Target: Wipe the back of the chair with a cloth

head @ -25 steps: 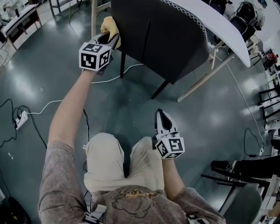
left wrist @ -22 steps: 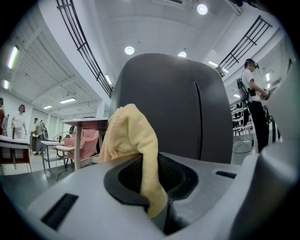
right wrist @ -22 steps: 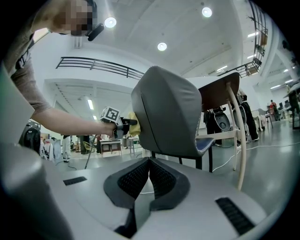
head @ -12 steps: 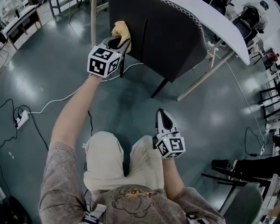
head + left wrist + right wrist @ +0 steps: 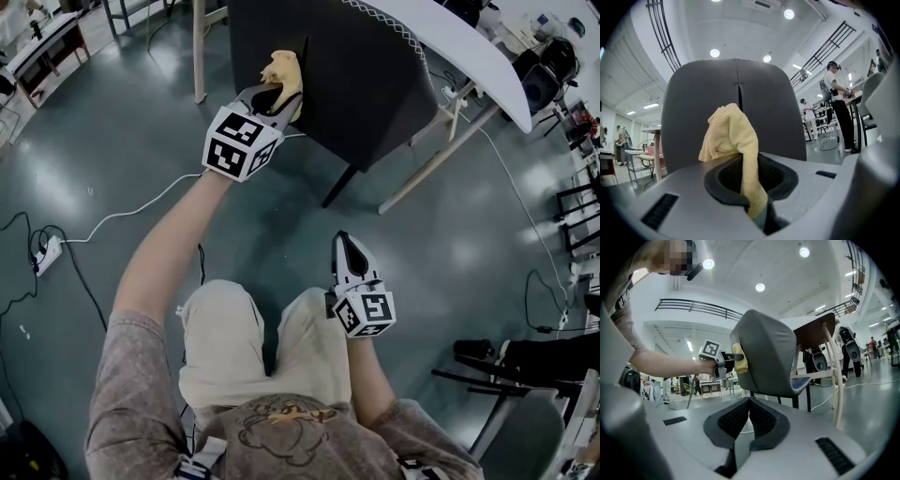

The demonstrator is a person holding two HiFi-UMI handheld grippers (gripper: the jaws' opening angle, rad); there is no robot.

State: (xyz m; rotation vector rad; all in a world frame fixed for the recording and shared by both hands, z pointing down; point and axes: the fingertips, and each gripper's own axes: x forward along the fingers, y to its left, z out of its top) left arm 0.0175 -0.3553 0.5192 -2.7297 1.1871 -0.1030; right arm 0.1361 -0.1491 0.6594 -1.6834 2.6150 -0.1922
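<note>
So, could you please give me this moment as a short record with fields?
left claw: shut on the cloth
cloth: yellow, bunched, seemingly pressed to the chair back near its seam
chair back: dark grey, upright, facing the person
right claw: shut, empty, held low by the person's leg
table: white, beyond the chair back
floor: grey, with a white cable on it
</note>
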